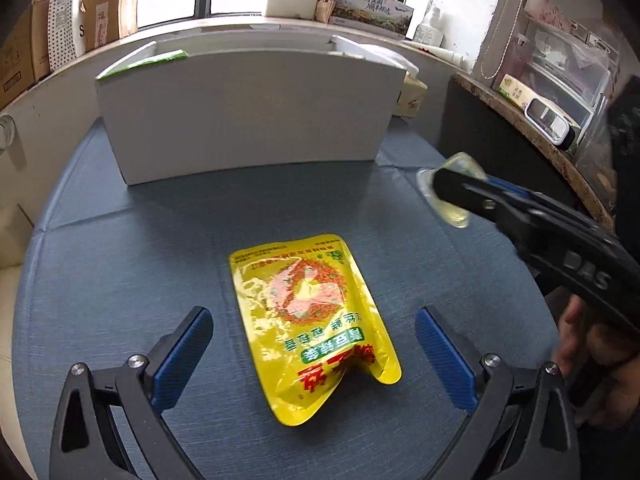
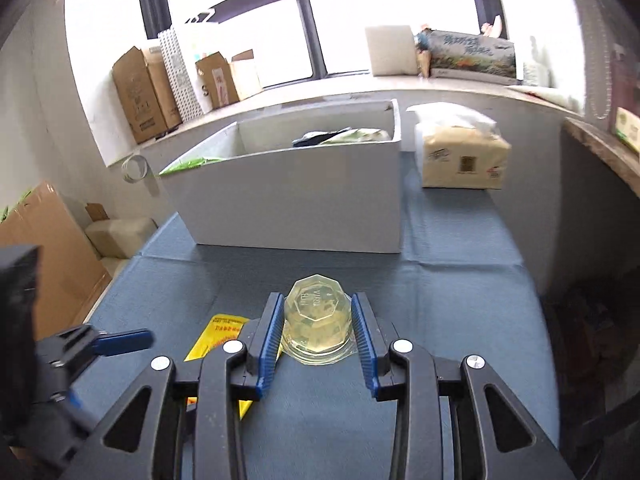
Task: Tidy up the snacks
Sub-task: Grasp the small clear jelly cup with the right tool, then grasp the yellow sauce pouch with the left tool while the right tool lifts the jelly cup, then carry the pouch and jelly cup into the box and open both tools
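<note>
A small clear plastic jelly cup (image 2: 318, 322) with pale yellow filling sat clamped between the blue ribbed pads (image 2: 271, 334) of the right gripper (image 2: 318, 332), its faceted base turned toward the camera and its flanged rim toward the gripper's body. The jaws were closed tight on the cup's sides, and it was held up off the blue cloth-covered table (image 2: 460, 300), over the table's right part in front of the box.

A glossy yellow snack pouch (image 1: 312, 328) printed in red and green lay flat near the middle of the table, its lower corner curled up. The left gripper (image 1: 314, 360) hovered above it with its jaws spread wide, one blue pad on either side of the pouch and neither touching it; it held nothing.

A tall white rectangular box (image 2: 296, 204) stood at the table's far edge, with green and dark packets showing inside. Just beside its right end, at the far right corner, lay a beige wrapped tissue pack (image 2: 464, 158).
</note>
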Action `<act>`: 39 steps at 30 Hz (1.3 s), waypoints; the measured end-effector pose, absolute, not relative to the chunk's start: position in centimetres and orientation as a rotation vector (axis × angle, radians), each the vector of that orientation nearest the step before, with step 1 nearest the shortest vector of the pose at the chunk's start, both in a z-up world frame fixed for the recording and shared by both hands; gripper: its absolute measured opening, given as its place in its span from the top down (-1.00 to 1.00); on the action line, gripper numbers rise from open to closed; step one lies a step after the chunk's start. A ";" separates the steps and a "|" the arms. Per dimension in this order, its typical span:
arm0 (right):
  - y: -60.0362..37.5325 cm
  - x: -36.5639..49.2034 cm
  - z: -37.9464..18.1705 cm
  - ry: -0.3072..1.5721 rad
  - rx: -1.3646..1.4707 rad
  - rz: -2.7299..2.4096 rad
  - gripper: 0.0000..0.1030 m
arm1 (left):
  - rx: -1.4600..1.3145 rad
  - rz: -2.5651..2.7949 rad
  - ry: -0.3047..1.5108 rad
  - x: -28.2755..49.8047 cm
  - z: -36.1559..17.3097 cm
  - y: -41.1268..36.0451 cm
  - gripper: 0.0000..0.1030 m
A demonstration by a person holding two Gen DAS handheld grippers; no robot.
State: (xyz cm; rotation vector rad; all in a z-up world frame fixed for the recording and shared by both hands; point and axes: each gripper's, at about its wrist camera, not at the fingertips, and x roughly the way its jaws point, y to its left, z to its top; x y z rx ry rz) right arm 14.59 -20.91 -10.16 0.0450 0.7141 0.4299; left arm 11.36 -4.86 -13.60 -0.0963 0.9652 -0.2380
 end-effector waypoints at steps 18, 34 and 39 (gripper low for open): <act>-24.5 11.2 -10.0 0.693 0.120 0.391 0.27 | -0.056 -0.183 0.987 12.1 -14.8 -4.8 0.19; -20.5 15.8 -3.9 0.613 0.115 0.493 0.27 | -0.105 -0.150 0.733 15.8 -2.1 2.1 0.22; -18.1 21.5 -0.4 0.597 0.107 0.514 0.27 | -0.109 -0.157 0.711 21.7 0.7 3.6 0.22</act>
